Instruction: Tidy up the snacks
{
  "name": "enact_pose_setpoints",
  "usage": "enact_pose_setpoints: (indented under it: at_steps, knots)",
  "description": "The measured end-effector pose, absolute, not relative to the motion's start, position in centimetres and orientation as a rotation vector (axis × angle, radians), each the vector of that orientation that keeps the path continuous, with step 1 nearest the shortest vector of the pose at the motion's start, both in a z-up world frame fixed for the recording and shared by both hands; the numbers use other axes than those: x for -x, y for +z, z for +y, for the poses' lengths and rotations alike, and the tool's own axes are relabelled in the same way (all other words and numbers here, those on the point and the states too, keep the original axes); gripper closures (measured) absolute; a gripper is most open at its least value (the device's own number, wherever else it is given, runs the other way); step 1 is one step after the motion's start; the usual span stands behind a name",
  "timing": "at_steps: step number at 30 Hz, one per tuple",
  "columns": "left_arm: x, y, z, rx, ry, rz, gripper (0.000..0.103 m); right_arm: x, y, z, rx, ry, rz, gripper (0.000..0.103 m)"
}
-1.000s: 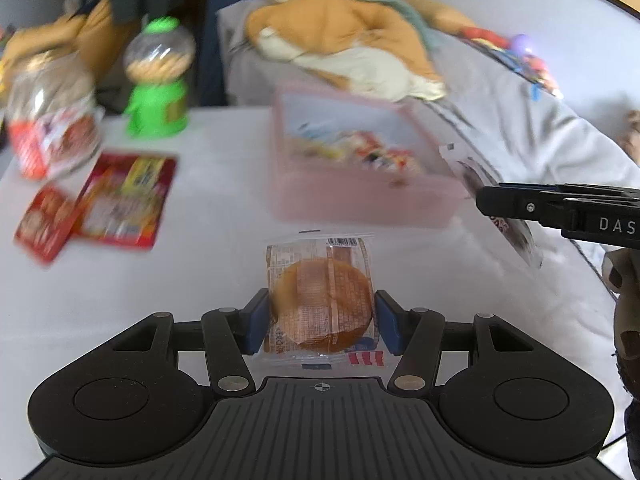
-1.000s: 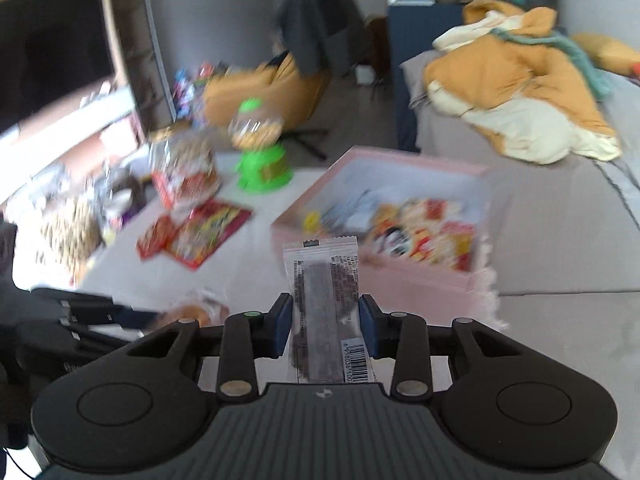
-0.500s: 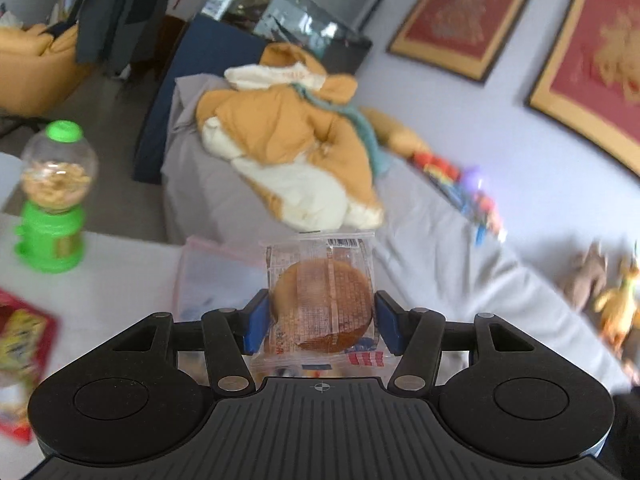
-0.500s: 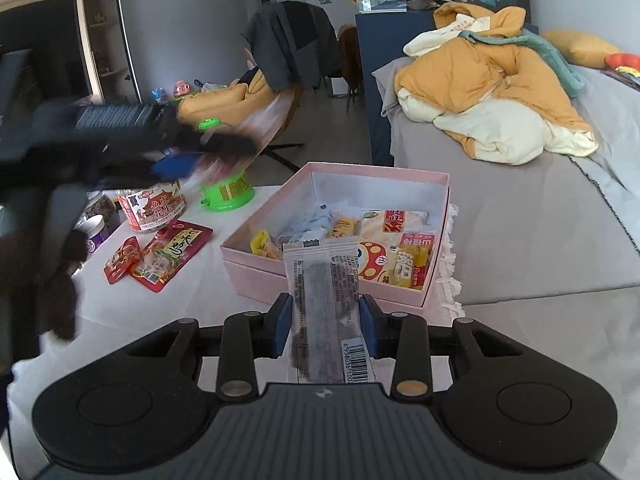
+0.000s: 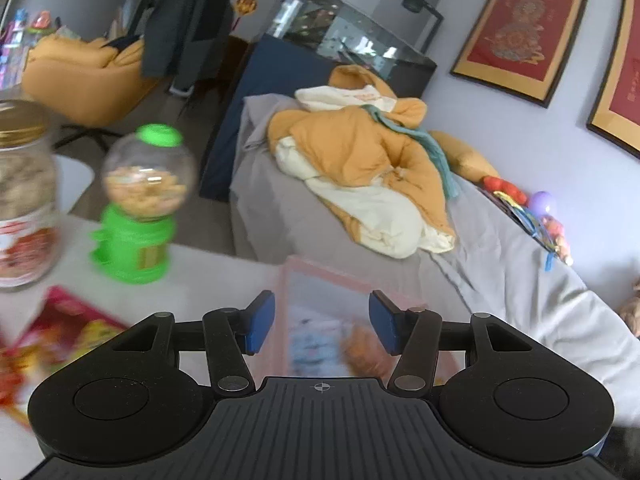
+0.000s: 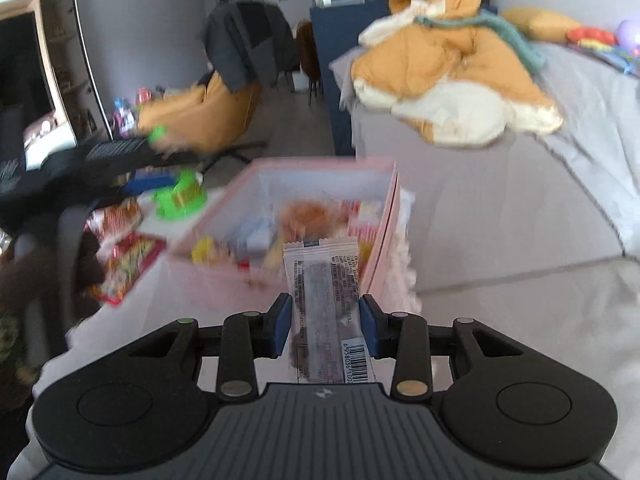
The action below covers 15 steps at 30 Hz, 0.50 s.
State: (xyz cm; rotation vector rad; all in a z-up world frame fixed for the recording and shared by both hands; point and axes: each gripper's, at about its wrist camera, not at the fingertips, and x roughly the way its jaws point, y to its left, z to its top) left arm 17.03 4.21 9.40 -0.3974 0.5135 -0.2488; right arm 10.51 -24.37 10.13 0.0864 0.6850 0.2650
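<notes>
My left gripper (image 5: 322,322) is open and empty, held above the pink box (image 5: 320,276). The round brown cake packet (image 5: 362,350) lies blurred inside the box below the jaws; it also shows in the right wrist view (image 6: 306,214) among several snacks. My right gripper (image 6: 325,322) is shut on a dark snack bar in a clear wrapper (image 6: 324,300), held just in front of the pink box (image 6: 208,280). The left gripper (image 6: 120,156) appears as a dark blur at the left, above the box's left side.
A green candy dispenser (image 5: 140,220), a glass jar (image 5: 24,208) and red snack packets (image 5: 68,328) lie on the white table left of the box. A grey sofa with an orange blanket (image 5: 360,172) stands behind the table.
My left gripper opened and let go of the round cake packet, which now lies in the pink box. My right gripper, still holding the bar, moved closer to the box.
</notes>
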Motion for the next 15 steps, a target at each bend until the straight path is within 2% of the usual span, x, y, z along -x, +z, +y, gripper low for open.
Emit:
enact_pose_setpoints:
  at_steps: [6, 7, 8, 9, 10, 15]
  knots:
    - [-13.1, 7.9, 9.5, 0.44, -0.123, 0.524, 0.045, -14.2, 15.0, -24.0, -0.129, 0.206, 0.464, 0.065]
    - [-12.6, 7.6, 10.9, 0.453, -0.088, 0.521, 0.045, -15.3, 15.2, -23.4, -0.118, 0.211, 0.438, 0.055]
    - [-12.2, 7.4, 11.9, 0.46, -0.055, 0.522, 0.045, -16.5, 15.1, -22.7, -0.089, 0.232, 0.435, 0.031]
    - [-11.8, 7.1, 13.1, 0.461, -0.011, 0.526, 0.045, -17.9, 14.6, -21.7, -0.046, 0.257, 0.465, 0.022]
    - [-11.3, 6.9, 14.4, 0.459, 0.028, 0.528, 0.045, -18.8, 14.0, -21.1, -0.027, 0.247, 0.493, 0.018]
    - [-9.3, 5.9, 21.0, 0.497, 0.207, 0.518, 0.045, -19.3, 10.2, -19.0, -0.016, 0.286, 0.624, 0.019]
